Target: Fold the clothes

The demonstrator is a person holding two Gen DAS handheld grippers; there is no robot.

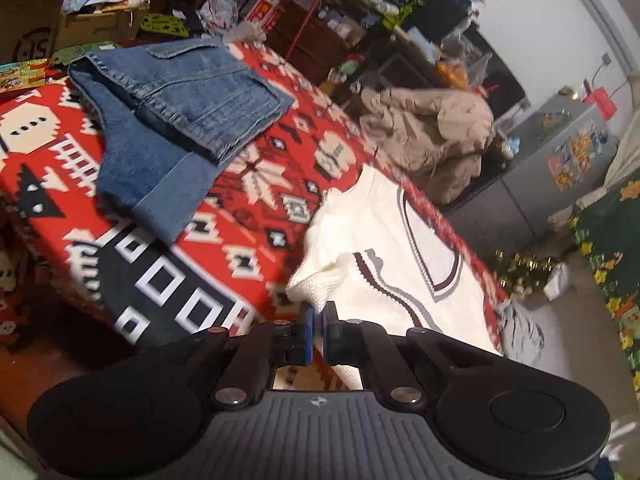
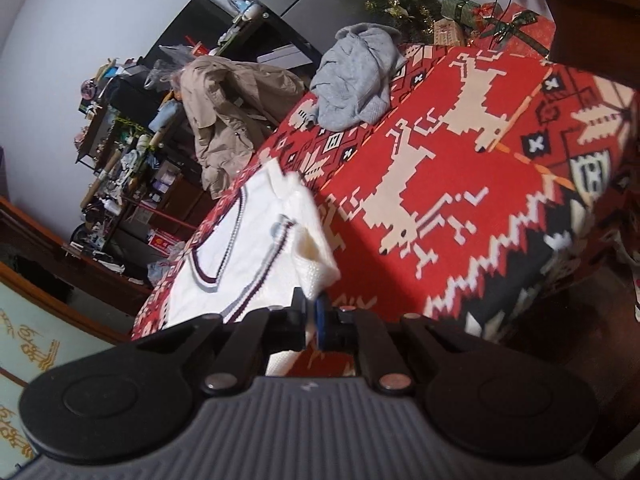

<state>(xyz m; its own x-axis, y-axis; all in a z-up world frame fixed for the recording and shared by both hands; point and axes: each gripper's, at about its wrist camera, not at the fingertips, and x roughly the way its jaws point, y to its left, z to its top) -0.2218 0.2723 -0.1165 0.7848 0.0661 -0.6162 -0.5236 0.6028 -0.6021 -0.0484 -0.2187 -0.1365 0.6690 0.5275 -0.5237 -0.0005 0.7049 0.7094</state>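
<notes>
The white knit vest, trimmed in dark red and grey at the neck and armholes, lies near the edge of a table covered by a red patterned blanket, and both tongs are clenched on it: the left tongs pinch a bunched corner of knit, and the right tongs pinch the matching corner at the other side. Each pinched corner is lifted slightly off the blanket while the rest of the vest lies flat. Folded jeans sit well apart on the far side of the table, a crumpled grey garment waits near another edge, and a beige jacket hangs beyond the table. The likely step is carrying these two corners over to make a fold. The main risk seems to be the grip itself: each pair of tongs holds only a small nip of loose, stretchy knit, so a quick pull could let a corner slide out and drop. If the two hands travel unevenly, the fold will probably land skewed. Because the vest lies so close to the table edge, dragging rather than lifting could pull it off, or ruck up the blanket beneath it.
</notes>
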